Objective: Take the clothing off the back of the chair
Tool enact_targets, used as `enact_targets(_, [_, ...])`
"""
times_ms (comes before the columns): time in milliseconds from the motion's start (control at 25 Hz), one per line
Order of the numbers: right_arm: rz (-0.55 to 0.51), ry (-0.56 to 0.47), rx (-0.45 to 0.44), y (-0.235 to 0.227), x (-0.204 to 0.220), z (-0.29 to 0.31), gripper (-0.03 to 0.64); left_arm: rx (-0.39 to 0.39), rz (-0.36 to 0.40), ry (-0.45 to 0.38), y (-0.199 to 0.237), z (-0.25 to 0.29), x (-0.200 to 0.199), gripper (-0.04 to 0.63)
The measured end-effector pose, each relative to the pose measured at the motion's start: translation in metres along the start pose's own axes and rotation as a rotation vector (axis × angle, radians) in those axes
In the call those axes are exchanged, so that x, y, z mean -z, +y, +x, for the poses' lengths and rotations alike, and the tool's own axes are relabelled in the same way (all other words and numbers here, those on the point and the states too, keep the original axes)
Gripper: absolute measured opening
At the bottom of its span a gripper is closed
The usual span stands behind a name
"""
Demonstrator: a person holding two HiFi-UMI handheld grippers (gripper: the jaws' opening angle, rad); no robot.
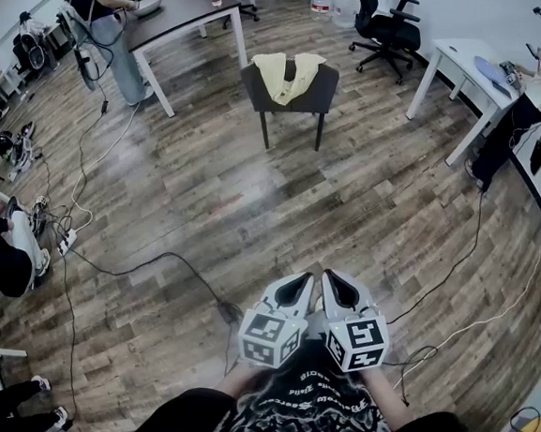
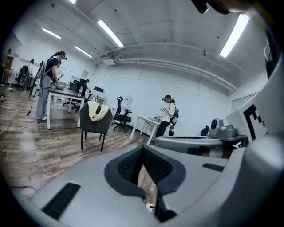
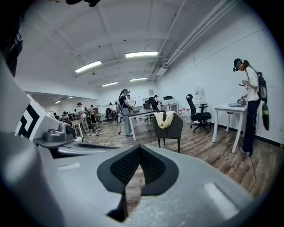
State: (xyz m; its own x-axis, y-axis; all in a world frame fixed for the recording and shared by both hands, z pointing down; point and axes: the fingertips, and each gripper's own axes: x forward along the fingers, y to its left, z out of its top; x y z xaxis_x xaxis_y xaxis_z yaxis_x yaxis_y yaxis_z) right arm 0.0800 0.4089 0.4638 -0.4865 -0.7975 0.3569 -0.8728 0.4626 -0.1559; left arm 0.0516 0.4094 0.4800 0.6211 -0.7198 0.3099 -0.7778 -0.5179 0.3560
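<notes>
Clothing (image 1: 272, 74), a pale yellow garment, lies draped over the top of the back of a dark chair (image 1: 304, 99), and it is well ahead of both grippers, so I judge the task to be at its opening approach, with nothing lifted yet. Nearest, the left gripper (image 2: 143, 153) and the right gripper (image 3: 140, 150) are held just beside each other, low and close in front of the person's body. Each has its jaws pressed together with nothing between them; only floor shows past the pads. Ahead of the jaw tips stretches bare wooden floor (image 1: 252, 209), with a dark cable (image 1: 154, 258) snaking across it off to the left gripper's side. Beyond that stands the chair, a little left of the line the left gripper points along and a little right of the right gripper's line, its back turned this way with the garment hanging down both faces. Farther still, past the chair, are a dark-topped table (image 1: 175, 14) on the left gripper's side and a white table (image 1: 454, 57) on the right gripper's side, each with a person standing at it. The next move probably calls for closing the gap to the chair, parting the jaws of at least one gripper, pinching the cloth at the crest of the backrest, and raising it up and clear.
</notes>
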Motion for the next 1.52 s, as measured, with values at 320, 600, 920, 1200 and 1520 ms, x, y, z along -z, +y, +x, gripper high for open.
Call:
enact_targets(320, [-0.017,0.019,-0.01,0.006,0.0,0.009,0.002,-0.024,-0.037,-0.012,0.012,-0.003,0.0,0.009])
enact_targets(600, [0.022,0.056,-0.038,0.006,0.009,0.018,0.002,-0.032,-0.093,-0.011,0.022,0.0,0.004,0.009])
enact_targets(920, [0.054,0.062,-0.071,-0.018,0.0,0.048,0.003,-0.076,-0.125,0.012,0.045,0.029,-0.006,0.009])
enact_targets(1200, [0.046,0.082,-0.115,-0.047,-0.017,0.092,0.003,-0.107,-0.106,0.009,0.067,0.069,-0.029,0.009])
enact_targets(1520, [0.059,0.103,-0.175,-0.086,-0.038,0.134,0.003,-0.136,-0.077,0.038,0.083,0.122,-0.057,0.009])
